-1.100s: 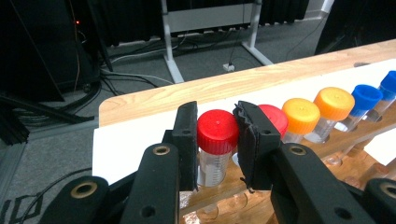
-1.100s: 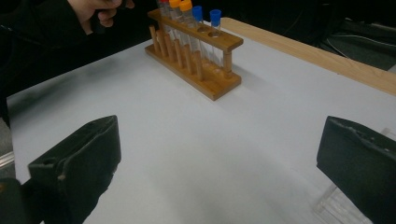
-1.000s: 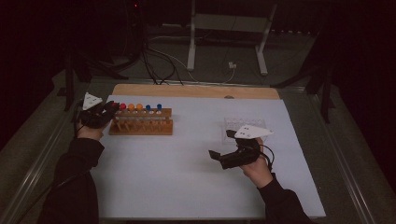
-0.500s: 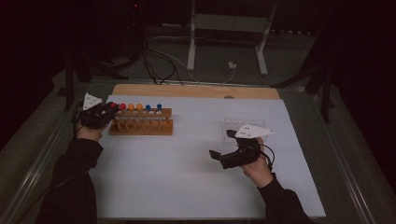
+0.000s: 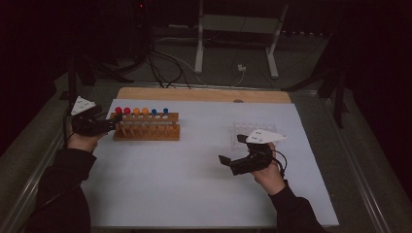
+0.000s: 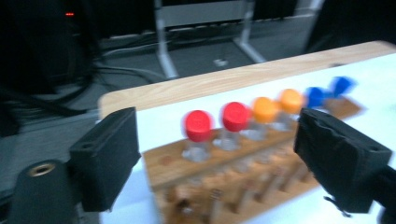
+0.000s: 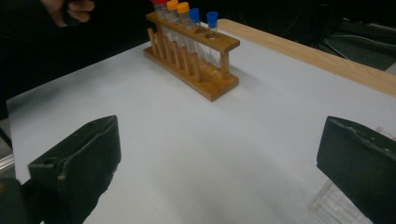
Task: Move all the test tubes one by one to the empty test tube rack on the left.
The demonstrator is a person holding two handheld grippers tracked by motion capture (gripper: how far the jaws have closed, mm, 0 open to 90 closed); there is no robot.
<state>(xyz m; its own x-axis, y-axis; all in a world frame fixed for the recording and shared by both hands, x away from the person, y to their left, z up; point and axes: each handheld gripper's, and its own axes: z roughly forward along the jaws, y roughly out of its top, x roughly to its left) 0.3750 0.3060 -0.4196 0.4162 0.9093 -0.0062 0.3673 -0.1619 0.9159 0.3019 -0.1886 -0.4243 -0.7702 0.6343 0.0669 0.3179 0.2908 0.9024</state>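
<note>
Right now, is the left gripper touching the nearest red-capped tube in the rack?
Apart. The left gripper view shows the left gripper open, with clear gaps between both jaws and the nearest red-capped tube in the wooden rack.

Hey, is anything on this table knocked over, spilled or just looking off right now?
Nothing stands out. The wooden rack sits flat on the white sheet, its six capped tubes upright in a row. The clear tray lies flat by the right gripper. Both grippers are open and hold nothing; the left gripper is at the rack's end.
</note>
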